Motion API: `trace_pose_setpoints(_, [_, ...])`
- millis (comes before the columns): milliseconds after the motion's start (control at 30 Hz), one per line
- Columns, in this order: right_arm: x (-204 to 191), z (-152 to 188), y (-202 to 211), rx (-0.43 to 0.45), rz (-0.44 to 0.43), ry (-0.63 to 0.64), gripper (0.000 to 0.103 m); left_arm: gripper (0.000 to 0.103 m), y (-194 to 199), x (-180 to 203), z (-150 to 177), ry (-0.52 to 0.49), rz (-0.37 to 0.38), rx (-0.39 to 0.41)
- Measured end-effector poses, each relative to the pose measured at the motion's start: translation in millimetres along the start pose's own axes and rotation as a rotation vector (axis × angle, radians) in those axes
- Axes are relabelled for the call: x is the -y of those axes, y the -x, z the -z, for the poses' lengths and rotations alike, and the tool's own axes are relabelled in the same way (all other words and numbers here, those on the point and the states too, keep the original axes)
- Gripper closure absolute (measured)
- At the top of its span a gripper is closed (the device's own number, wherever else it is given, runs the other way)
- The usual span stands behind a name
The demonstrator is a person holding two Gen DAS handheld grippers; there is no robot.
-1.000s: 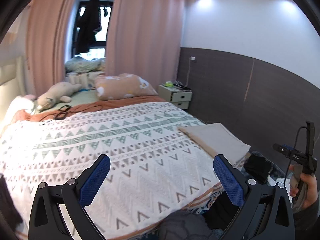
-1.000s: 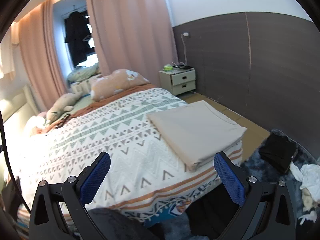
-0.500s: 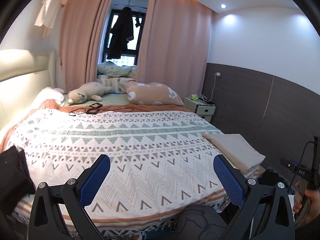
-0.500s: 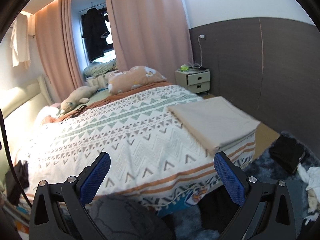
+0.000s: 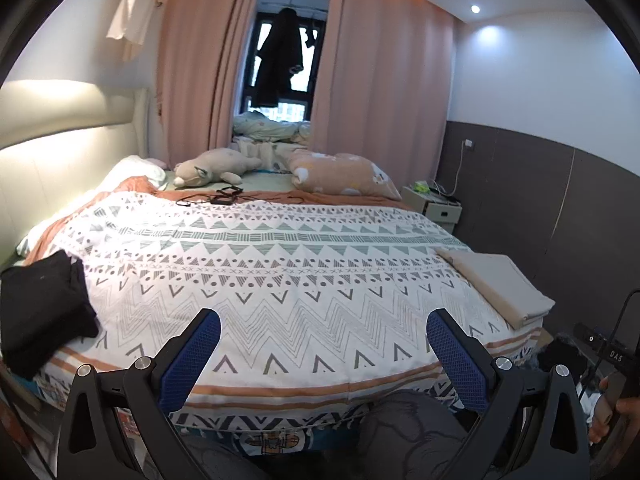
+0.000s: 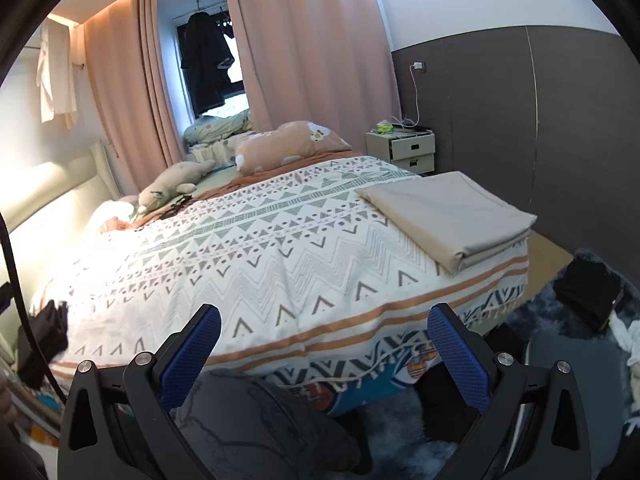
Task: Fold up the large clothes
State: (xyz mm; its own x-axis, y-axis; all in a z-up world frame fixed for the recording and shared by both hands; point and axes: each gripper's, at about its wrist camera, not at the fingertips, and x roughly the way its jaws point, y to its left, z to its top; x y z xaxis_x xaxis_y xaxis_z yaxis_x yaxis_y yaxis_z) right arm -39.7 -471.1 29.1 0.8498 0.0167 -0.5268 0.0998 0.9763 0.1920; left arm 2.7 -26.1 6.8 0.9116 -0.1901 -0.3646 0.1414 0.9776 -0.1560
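- Your left hand-held gripper point(image 5: 323, 354) hangs over the foot of the bed point(image 5: 280, 280), its blue pads spread wide with nothing between them.
- Your right hand-held gripper point(image 6: 324, 354) is likewise released, fingers apart and empty, above the near edge of the patterned bedspread point(image 6: 260, 260).
- A folded beige cloth point(image 6: 448, 216) lies flat on the right corner of the bed at its foot end, its edges stacked neatly; the left view shows it at the bed's right edge point(image 5: 496, 284).
- A dark garment point(image 5: 44, 308) sits in a rough fold on the left corner of the bed, near the foot; in the right view it is only a dim shape at the far left point(image 6: 44, 336), so its folds may be looser than they seem.
- Both pieces are well apart from either gripper, with the open middle of the bedspread between them.
- A plush toy point(image 5: 212, 166) and a peach pillow point(image 5: 344, 174) rest at the head end.
- Your right hand point(image 5: 612, 412) shows at the left view's right edge, gripping its handle.
- More dark clothing point(image 6: 588, 292) lies on the floor rug to the right of the bed.
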Motion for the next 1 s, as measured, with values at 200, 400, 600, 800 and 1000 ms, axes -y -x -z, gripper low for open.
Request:
trace_pose_setpoints(200, [-12.9, 10.6, -0.4, 0.006, -0.031, 0.012, 0.0, 0.0, 13.9, 0.6, 6.7, -0.01, -0.025, 0.013])
trace_pose_setpoints(400, [-16.7, 13.4, -3.5, 0.006, -0.05, 0.005, 0.0, 0.0, 21.6, 0.6, 7.1, -0.018, -0.043, 0.02])
trace_pose_setpoints(600, [-19.3, 16.7, -3.2, 0.002, -0.058, 0.018, 0.0, 0.0, 23.0, 0.5, 9.5, -0.016, -0.043, 0.022])
trace_pose_setpoints(800, [-22.8, 15.1, -1.1, 0.028, -0.028, 0.037, 0.0, 0.0, 22.8, -2.6, 10.8, -0.008, -0.053, 0.021])
trace_pose_setpoints(1000, [-22.0, 13.4, -2.9, 0.031, -0.025, 0.02, 0.0, 0.0, 23.1, -3.2, 12.1, -0.016, -0.053, 0.024])
